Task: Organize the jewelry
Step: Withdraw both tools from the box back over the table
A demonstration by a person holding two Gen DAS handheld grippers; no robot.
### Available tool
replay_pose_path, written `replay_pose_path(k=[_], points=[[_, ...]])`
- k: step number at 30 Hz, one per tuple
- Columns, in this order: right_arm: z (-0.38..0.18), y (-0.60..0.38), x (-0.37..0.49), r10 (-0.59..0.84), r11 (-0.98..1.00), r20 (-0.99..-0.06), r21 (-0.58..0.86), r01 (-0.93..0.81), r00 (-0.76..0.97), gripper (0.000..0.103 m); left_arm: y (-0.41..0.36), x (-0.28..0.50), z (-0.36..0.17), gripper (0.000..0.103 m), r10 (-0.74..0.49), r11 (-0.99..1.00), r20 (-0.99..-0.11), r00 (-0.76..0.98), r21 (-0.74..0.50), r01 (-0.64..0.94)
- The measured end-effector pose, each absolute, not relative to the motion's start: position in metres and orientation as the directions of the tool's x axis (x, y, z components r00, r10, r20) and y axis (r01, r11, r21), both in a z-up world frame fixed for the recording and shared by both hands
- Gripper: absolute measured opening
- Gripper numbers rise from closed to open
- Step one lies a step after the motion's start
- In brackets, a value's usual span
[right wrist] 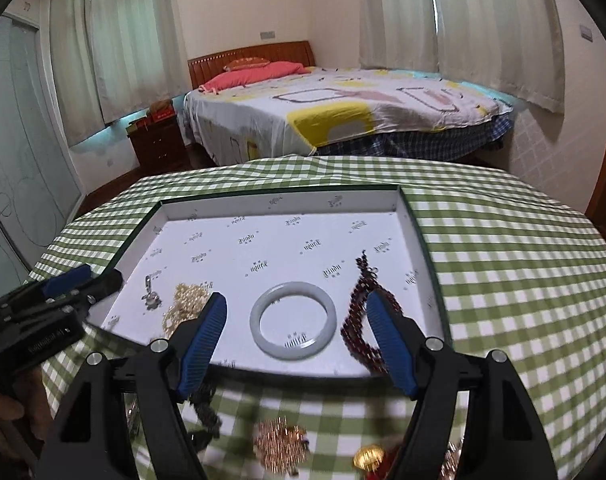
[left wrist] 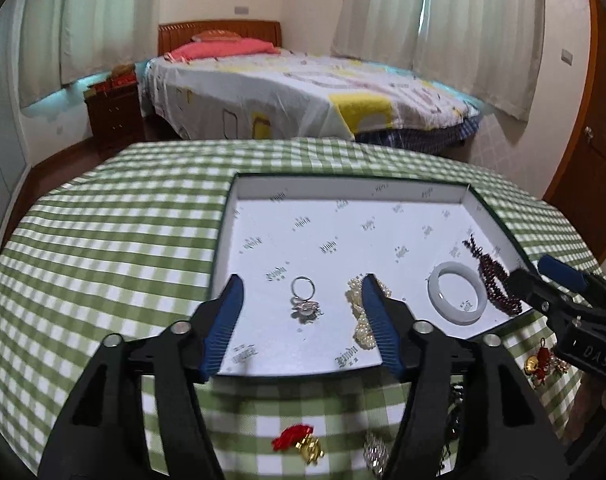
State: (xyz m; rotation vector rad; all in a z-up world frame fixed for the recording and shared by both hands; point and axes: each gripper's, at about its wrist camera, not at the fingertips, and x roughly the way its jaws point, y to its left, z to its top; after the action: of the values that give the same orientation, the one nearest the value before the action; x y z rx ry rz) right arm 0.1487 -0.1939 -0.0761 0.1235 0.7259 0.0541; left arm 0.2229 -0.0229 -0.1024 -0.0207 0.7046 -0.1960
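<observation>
Checked cloth (left wrist: 103,240) — ring (left wrist: 303,298) between open left tongs (left wrist: 301,284).

"DAS" on the right gripper (left wrist: 529,278)

Both grippers (left wrist: 301,285) (right wrist: 295,302) apart-jawed, empty

One tray (left wrist: 469,200) holding four pieces: ring (left wrist: 303,288), pearl strand (left wrist: 357,300), bangle (left wrist: 457,298), dark bead strand (left wrist: 497,284); perhaps more outside.
</observation>
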Motion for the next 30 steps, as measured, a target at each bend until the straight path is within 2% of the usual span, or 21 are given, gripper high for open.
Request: replay_pose_path(k=[7,18,30], points=[[-0.078,-0.195,0.116,0.070,0.994,-0.648,0.114,0.005,0.759,0.071,-0.011,0.181,-0.094,0.061,-0.158,0.987,-0.609,0.777,-0.080,0.138],[-0.102,-0.198,0.067,0.068,0.993,-0.674,0.114,0.012,0.735,0.071,0.000,0.133,-0.120,0.061,-0.133,0.991,-0.658,0.741,-0.070,0.116],[-0.114,-0.198,0.059,0.066,0.994,-0.690,0.112,0.017,0.721,0.071,-0.004,0.133,-0.136,0.061,-0.130,0.991,-0.694,0.708,-0.068,0.115]])
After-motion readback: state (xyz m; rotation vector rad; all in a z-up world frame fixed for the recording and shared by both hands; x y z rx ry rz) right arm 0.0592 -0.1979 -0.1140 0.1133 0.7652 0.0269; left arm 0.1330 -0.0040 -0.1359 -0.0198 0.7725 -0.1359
